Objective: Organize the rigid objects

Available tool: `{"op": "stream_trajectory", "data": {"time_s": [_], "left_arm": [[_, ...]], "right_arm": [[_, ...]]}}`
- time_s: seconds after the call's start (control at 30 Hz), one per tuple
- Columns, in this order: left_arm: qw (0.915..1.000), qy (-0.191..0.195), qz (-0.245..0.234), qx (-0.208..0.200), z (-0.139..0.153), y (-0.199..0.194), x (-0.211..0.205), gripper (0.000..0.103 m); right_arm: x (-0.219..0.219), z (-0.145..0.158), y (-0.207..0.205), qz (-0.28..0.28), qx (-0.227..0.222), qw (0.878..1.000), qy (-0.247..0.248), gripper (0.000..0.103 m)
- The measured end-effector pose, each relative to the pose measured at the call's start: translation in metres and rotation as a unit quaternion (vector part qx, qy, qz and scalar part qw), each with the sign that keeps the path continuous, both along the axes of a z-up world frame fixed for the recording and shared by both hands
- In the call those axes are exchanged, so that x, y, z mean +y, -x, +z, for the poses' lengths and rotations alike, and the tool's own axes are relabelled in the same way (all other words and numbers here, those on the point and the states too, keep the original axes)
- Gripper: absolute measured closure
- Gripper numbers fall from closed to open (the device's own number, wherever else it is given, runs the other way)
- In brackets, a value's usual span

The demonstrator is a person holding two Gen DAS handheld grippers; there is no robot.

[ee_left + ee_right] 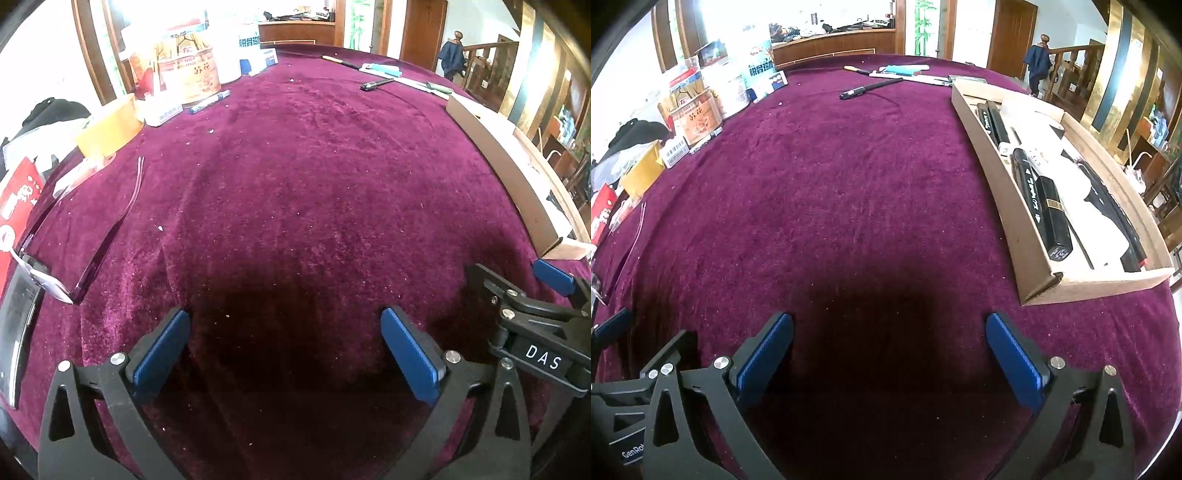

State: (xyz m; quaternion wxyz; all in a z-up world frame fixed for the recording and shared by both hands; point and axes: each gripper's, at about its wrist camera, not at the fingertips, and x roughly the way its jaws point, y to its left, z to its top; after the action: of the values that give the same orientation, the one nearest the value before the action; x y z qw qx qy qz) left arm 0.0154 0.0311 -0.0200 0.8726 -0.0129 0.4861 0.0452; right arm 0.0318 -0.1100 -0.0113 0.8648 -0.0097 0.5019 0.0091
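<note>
With both tools held low over the near edge of the table point(849, 184), pointed steeply down at bare purple cloth, nothing is gripped: the left gripper point(286, 350) has its jaws wide apart and empty, and the right gripper point(890, 354) likewise.

Cardboard tray point(1089, 284) noted along the right edge of the table; judged to be the collection point, since pens are already laid lengthwise in it. Counted in the tray: at least three black markers point(1028, 184) and one black lipstick tube point(1054, 221); further dark items on white paper toward the tray's far wall cannot be separated.

Loose items counted: one black pen point(870, 88) near the far edge; a small cluster of flat stationery point(905, 72) beyond it, number unclear; one blue-capped marker point(210, 101) and one pair of glasses point(74, 236) at the left edge.

Tins and boxes point(188, 70) are crowded at the far left corner.
</note>
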Motion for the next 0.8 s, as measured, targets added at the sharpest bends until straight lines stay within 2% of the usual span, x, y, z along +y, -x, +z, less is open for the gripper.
{"op": "stream_trajectory", "data": {"time_s": [0.8], "left_arm": [[0.9998, -0.001, 0.019, -0.002, -0.0017, 0.0037, 0.0023, 0.0]], "right_arm": [[0.0, 0.0007, 0.0003, 0.0, 0.0, 1.0, 0.0, 0.001]]}}
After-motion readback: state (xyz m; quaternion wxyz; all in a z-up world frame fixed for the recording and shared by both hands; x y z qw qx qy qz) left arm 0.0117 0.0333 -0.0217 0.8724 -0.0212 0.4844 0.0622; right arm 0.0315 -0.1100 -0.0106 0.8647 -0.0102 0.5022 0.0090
